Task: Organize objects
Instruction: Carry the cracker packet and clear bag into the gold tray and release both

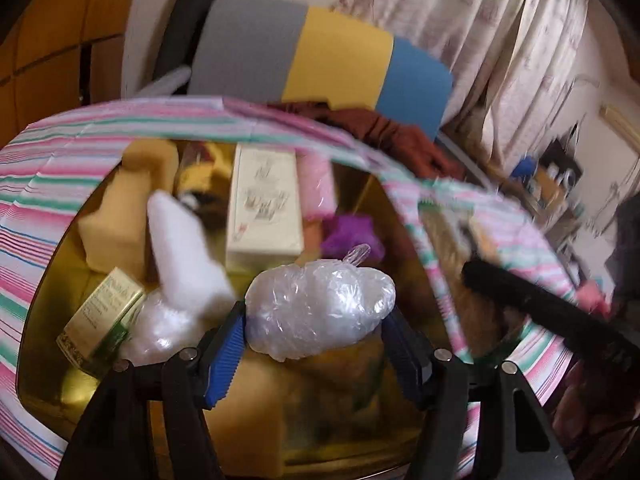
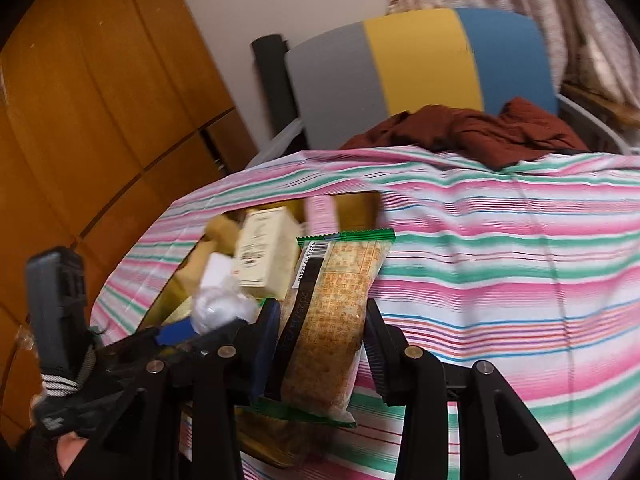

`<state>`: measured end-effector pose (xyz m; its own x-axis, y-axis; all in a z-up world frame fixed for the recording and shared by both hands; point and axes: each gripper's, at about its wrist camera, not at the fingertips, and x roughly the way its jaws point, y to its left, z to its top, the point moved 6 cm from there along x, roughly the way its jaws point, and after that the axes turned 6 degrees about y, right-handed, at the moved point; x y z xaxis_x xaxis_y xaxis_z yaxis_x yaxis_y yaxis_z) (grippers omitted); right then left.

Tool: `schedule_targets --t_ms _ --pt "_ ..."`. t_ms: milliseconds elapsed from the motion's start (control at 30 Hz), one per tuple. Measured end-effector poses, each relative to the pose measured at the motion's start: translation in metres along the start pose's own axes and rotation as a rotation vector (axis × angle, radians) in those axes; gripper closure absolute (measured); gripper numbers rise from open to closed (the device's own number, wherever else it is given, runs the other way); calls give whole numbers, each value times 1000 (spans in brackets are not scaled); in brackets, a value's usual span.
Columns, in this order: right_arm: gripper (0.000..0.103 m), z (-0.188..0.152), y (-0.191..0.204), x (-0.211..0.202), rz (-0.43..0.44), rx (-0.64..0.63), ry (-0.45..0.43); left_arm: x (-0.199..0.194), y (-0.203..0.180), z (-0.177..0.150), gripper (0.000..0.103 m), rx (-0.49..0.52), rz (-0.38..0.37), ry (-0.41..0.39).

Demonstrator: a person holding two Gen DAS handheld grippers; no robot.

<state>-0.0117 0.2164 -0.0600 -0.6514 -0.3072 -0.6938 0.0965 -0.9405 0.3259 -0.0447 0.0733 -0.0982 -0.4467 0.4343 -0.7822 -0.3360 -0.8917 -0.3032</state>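
The left gripper point(image 1: 316, 320) sits at the bottom centre of its own view with a crinkled clear plastic bundle point(image 1: 320, 312) between its blue pads point(image 1: 226, 364); both pads press its sides, so it is clamped on the bundle. The bundle hangs over a gold tray point(image 1: 44, 364) that fills the lower left and centre of that frame. In the tray lie yellow sponges point(image 1: 120, 216) at upper left, a white foam piece point(image 1: 180, 248) leaning across the middle, a cream box point(image 1: 264, 208) upright at centre, a pink roll point(image 1: 320, 188) just right of it, a purple puff point(image 1: 352, 236) below the roll, and a small green-and-cream box point(image 1: 100, 316) at lower left. A striped cloth point(image 1: 52, 168) surrounds the tray. At right in this view a blurred black gripper body crosses the cloth. In the right wrist view, the right gripper point(image 2: 320, 340) at bottom centre is closed on a snack packet point(image 2: 332, 312) with green sealed ends, held upright, its top near the tray's right edge. The packet is above the cloth point(image 2: 500, 280), with the tray point(image 2: 356, 204) to its upper left. Behind the table stands a chair point(image 2: 420, 60) with grey, yellow and blue panels, a rust-red garment point(image 2: 480, 128) heaped on it.
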Motion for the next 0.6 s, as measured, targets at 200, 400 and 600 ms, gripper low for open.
schedule_targets --t_ms 200,400,600 --pt "57 14 21 27 45 5 22 9 5 -8 29 -10 -28 56" --pt "41 16 21 24 30 17 3 -7 -2 -11 28 70 41 15" --pt "43 11 15 18 -20 7 -5 -27 9 -8 29 21 55 -48"
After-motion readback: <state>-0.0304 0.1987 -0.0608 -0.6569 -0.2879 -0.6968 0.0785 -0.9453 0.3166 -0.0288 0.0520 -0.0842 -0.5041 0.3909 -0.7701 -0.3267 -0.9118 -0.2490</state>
